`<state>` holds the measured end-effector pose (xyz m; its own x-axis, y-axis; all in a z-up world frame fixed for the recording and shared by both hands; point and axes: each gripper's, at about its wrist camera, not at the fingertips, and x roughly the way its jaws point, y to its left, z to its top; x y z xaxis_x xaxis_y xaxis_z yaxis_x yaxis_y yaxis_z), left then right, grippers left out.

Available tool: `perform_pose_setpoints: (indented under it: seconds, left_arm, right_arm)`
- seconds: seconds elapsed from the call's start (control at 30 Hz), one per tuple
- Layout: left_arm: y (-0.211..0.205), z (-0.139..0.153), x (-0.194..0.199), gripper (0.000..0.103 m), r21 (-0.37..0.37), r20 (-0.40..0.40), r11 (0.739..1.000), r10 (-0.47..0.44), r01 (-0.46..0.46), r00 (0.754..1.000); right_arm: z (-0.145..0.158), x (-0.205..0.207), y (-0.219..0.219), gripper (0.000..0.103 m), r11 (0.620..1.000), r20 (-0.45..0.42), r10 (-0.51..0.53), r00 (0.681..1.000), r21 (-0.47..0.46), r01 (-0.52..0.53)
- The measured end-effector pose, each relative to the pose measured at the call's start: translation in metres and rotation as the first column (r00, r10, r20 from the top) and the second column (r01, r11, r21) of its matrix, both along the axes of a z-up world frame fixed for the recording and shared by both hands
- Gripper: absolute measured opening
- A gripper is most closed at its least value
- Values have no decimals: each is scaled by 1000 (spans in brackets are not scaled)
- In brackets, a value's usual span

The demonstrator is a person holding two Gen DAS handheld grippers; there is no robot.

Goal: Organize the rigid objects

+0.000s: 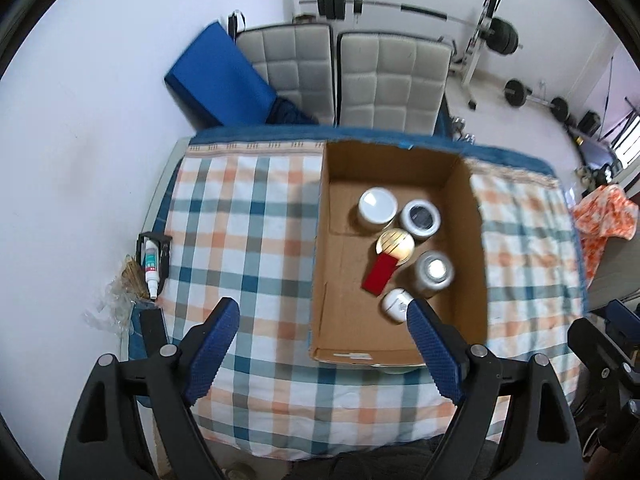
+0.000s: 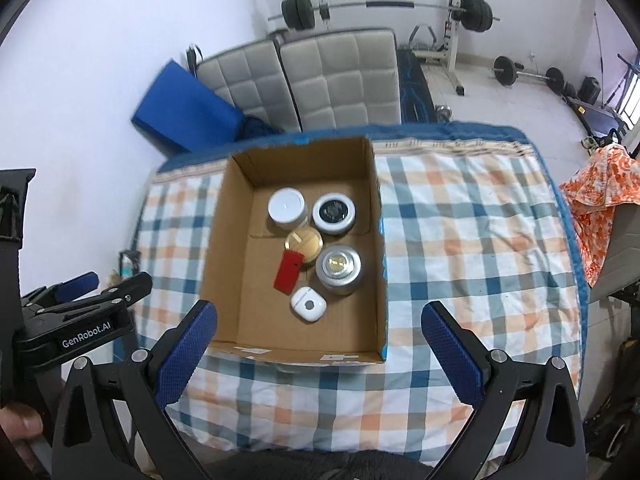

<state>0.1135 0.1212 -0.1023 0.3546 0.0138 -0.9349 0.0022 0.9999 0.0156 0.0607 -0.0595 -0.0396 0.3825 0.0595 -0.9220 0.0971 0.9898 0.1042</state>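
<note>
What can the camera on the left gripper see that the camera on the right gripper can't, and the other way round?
Only the left view clearly shows the small white bottle lying in a black holder at the table's left edge, beside crinkled clear plastic. Only the right view shows the other tool from outside: the left gripper with its maker's name, and a fingertip below it. Both show the cardboard box on the checked cloth, holding the white-lidded jar, black-lidded jar, gold lid, red piece, silver tin and white case.
</note>
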Motion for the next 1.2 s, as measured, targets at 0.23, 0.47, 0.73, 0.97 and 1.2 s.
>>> perform_pose_setpoints:
  seconds: [0.23, 0.47, 0.73, 0.97, 1.2]
  left_arm:
    - [-9, 47, -19, 86, -23, 63, 1000, -15, 17, 998]
    - [-15, 76, -39, 86, -14, 108, 999, -28, 30, 994]
    - [-19, 93, -47, 86, -30, 129, 998, -53, 57, 990]
    - [-26, 108, -52, 86, -43, 153, 995, -81, 89, 985]
    - [-31, 113, -54, 86, -34, 176, 995, -89, 96, 980]
  right_arm:
    - [56, -17, -2, 103, 1000, 67, 10, 998, 3, -10]
    - [91, -31, -2, 103, 1000, 100, 7, 995, -20, -5]
    - [111, -42, -7, 103, 998, 124, -13, 992, -56, 21]
    - [125, -49, -12, 103, 996, 141, -22, 990, -81, 33]
    - [135, -52, -14, 103, 995, 157, -27, 987, -86, 41]
